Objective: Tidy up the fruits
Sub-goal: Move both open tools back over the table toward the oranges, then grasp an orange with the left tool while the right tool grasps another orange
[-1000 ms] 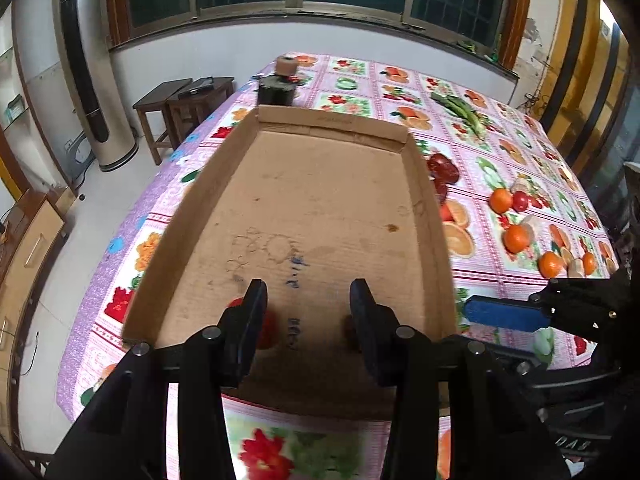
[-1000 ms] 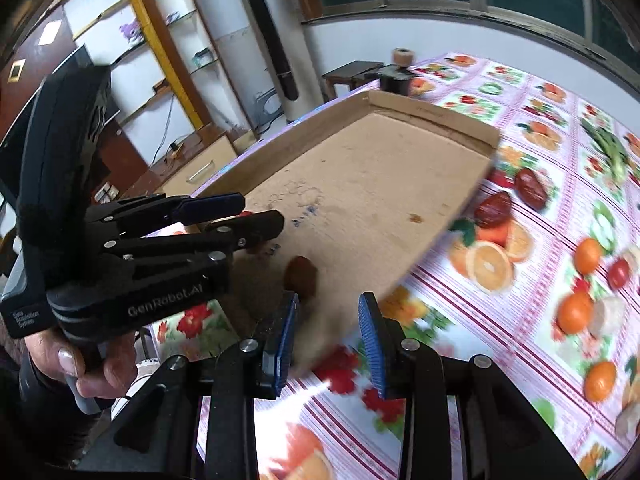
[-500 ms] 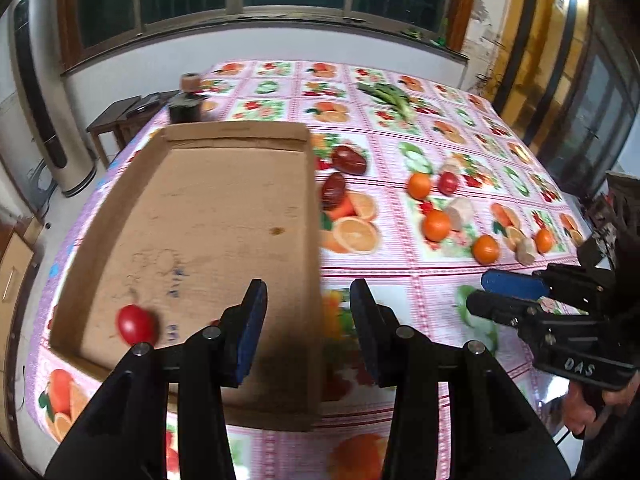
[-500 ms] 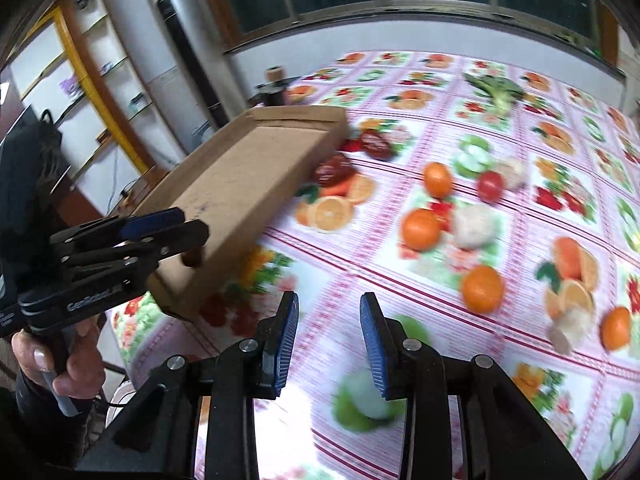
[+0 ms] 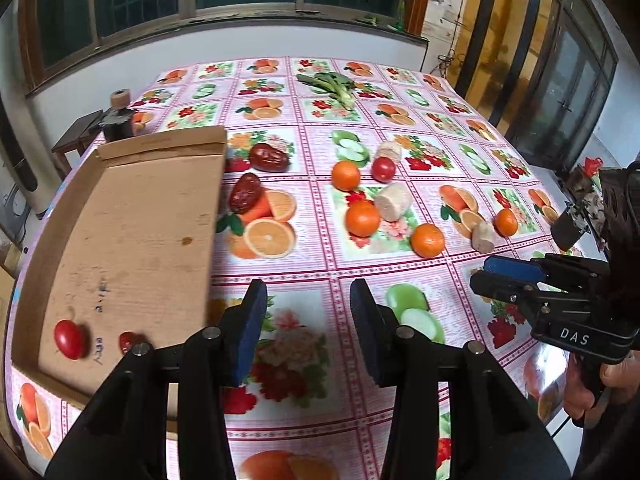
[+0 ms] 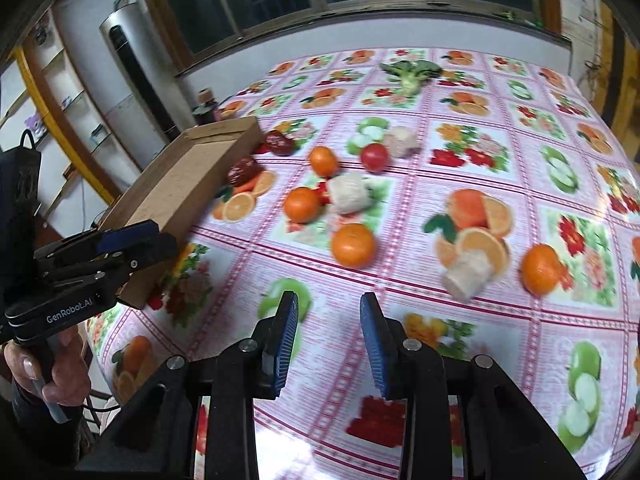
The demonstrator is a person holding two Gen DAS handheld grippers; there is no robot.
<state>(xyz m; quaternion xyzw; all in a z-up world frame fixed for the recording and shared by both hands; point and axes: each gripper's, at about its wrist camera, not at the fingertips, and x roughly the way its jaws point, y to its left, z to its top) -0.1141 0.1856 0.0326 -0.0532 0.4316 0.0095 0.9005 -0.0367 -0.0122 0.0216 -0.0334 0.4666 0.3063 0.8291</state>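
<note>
With two small red fruits (image 5: 70, 338) already lying in the near corner of the cardboard tray (image 5: 132, 216), we judge that we are between picks: something has been delivered and we are lining up for the next piece. Both tools are empty. Our left hand-held gripper (image 5: 306, 330) hangs over bare patterned cloth just beside the tray's right wall, its blue pads parted with nothing between them. Our right hand-held gripper (image 6: 328, 340) is likewise parted and holds nothing, poised above the worktop (image 6: 460, 312) short of the loose fruit.

What remains to sort sits out on the cloth, well apart from the tray's inside. Two dark red dates (image 5: 246, 198) lie just beside the tray's right wall. Further right we see four oranges, the nearest (image 6: 353, 245) straight ahead of the right tool, with a red tomato (image 6: 374, 157) beyond and pale stubby chunks (image 6: 349, 193) among them. A leafy green vegetable (image 5: 334, 86) lies at the far end. We must not mistake the printed oranges and apples for real ones.

Next, we think the right tool should go for the nearest orange. That calls for spreading the pads wider, since the fruit looks broader than the present gap, then straddling it squarely so it does not roll.
</note>
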